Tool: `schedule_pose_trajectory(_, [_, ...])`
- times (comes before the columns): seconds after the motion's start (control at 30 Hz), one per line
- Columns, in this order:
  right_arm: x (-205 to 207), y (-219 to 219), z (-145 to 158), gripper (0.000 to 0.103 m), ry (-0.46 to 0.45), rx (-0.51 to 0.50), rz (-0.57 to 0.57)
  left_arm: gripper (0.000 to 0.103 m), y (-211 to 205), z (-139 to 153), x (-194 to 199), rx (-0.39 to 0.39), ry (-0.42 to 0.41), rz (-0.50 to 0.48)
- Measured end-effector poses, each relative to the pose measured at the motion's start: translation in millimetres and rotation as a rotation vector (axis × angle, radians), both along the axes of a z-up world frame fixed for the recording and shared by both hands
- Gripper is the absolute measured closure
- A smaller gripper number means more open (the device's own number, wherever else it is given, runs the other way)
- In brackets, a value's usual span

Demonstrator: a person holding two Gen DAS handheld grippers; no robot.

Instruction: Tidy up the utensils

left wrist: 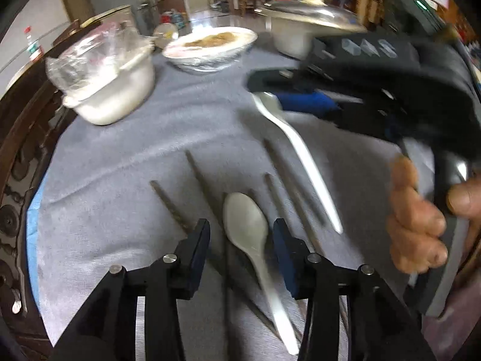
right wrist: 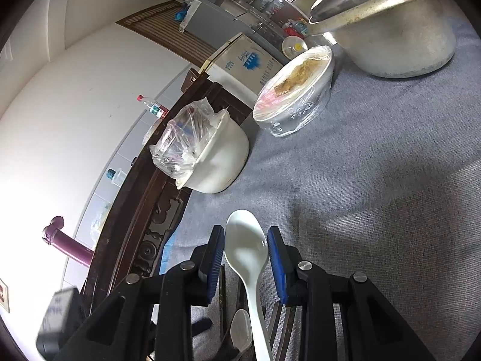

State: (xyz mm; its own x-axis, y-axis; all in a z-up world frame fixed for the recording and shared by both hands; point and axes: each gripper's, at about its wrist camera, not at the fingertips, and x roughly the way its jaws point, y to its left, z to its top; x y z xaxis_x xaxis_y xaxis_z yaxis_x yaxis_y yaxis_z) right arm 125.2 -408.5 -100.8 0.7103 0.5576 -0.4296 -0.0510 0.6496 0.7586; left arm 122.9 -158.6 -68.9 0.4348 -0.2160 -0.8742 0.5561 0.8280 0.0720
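In the left wrist view my left gripper [left wrist: 240, 234] is open, low over the grey cloth, with a white spoon [left wrist: 251, 234] lying between its fingers. Several dark chopsticks [left wrist: 201, 180] lie on the cloth around it. My right gripper [left wrist: 270, 90] comes in from the right, shut on the bowl of a second white spoon [left wrist: 303, 156], whose handle hangs down tilted. In the right wrist view this spoon [right wrist: 246, 249] sits between the blue pads of the right gripper [right wrist: 246, 252]. The other spoon [right wrist: 240, 329] and chopsticks show below it.
A white pot with a plastic bag [left wrist: 111, 75] stands at the back left. A film-covered bowl of food [left wrist: 210, 48] is behind, and a large lidded metal pot [left wrist: 303, 21] at the back right. The table's dark carved edge [left wrist: 18, 156] runs along the left.
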Motion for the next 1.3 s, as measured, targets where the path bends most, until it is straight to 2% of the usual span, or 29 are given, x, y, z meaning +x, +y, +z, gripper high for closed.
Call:
schedule_pose_trajectory(0.17, [0, 0, 0, 0.071, -0.002, 0.003, -0.001, 0.058, -4, -11, 14, 0.011, 0.035, 0.025])
schedule_pose_trajectory(0.33, [2, 1, -1, 0.071, 0.0, 0.003, 0.0, 0.058, -4, -19, 30, -0.025, 0.064, 0.032])
schedule_pose_trajectory(0.4, [2, 0, -2, 0.071, 0.0, 0.008, -0.001, 0.066, -4, -19, 32, -0.037, 0.058, 0.035])
schedule_pose_trajectory(0.43, [2, 0, -2, 0.071, -0.001, 0.008, -0.002, 0.074, -3, -18, 33, -0.036, 0.053, 0.035])
schedule_pose_trajectory(0.6, [2, 0, -2, 0.071, -0.002, -0.001, -0.005, 0.075, -4, -17, 36, -0.046, 0.037, 0.036])
schedule_pose_trajectory(0.87, [-1, 2, 2, 0.071, -0.026, -0.011, -0.01, 0.075, 16, 25, 26, -0.201, -0.031, 0.047])
schedule_pose_trajectory(1.0, [-4, 4, 5, 0.071, -0.047, -0.009, -0.019, 0.075, 39, 42, 26, -0.295, -0.073, 0.108])
schedule_pose_trajectory(1.2, [-23, 7, 27, 0.071, -0.146, 0.024, -0.039, 0.075, 84, 81, -12, -0.377, -0.154, 0.206])
schedule_pose_trajectory(1.3, [-45, 9, 43, 0.071, -0.193, 0.07, -0.051, 0.075, 99, 94, -28, -0.371, -0.219, 0.217])
